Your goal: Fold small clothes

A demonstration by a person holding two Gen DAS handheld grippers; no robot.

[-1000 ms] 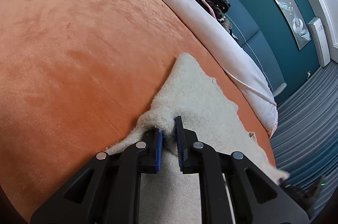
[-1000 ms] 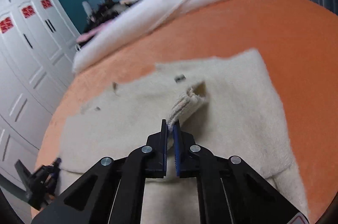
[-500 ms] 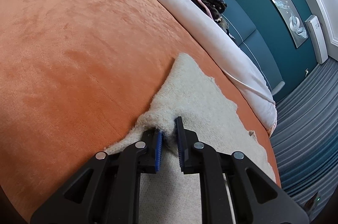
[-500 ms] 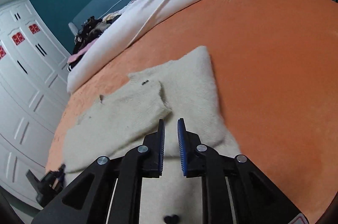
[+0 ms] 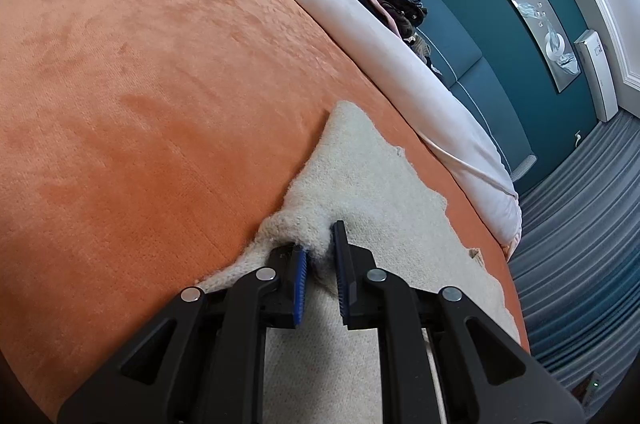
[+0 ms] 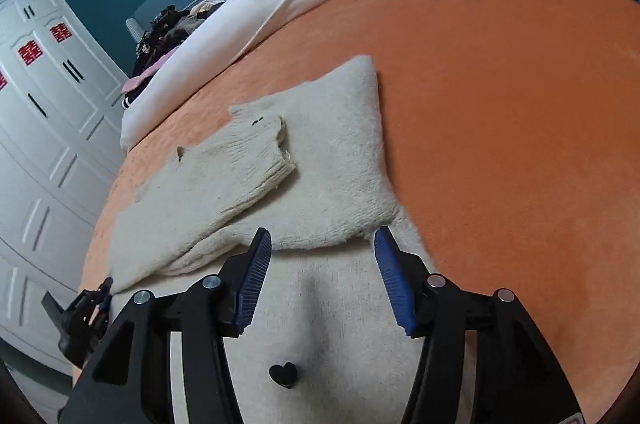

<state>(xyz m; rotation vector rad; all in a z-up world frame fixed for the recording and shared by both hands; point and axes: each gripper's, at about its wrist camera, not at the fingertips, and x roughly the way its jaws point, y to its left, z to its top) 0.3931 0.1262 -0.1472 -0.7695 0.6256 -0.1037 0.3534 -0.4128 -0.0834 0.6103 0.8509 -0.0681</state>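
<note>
A cream fuzzy sweater [image 6: 336, 183] lies flat on the orange bedspread [image 6: 500, 103]. One sleeve [image 6: 240, 167] is folded across its body. A small black heart [image 6: 283, 374] sits on the near part. My right gripper [image 6: 322, 264] is open and empty, hovering over the sweater's near part. My left gripper [image 5: 320, 256] is shut on a bunched edge of the sweater [image 5: 372, 183] at its left side. The left gripper also shows at the lower left of the right wrist view [image 6: 86, 316].
A white duvet [image 5: 384, 51] is rolled along the far side of the bed, with dark clothes [image 5: 396, 3] piled behind it against a teal headboard [image 5: 460, 55]. White wardrobe doors [image 6: 44, 127] stand to the left in the right wrist view. The orange bedspread extends widely around the sweater.
My right gripper let go of the sleeve cuff, which now lies folded on the sweater's body, then opened wide and drew back toward the near part. My left gripper kept its hold.
</note>
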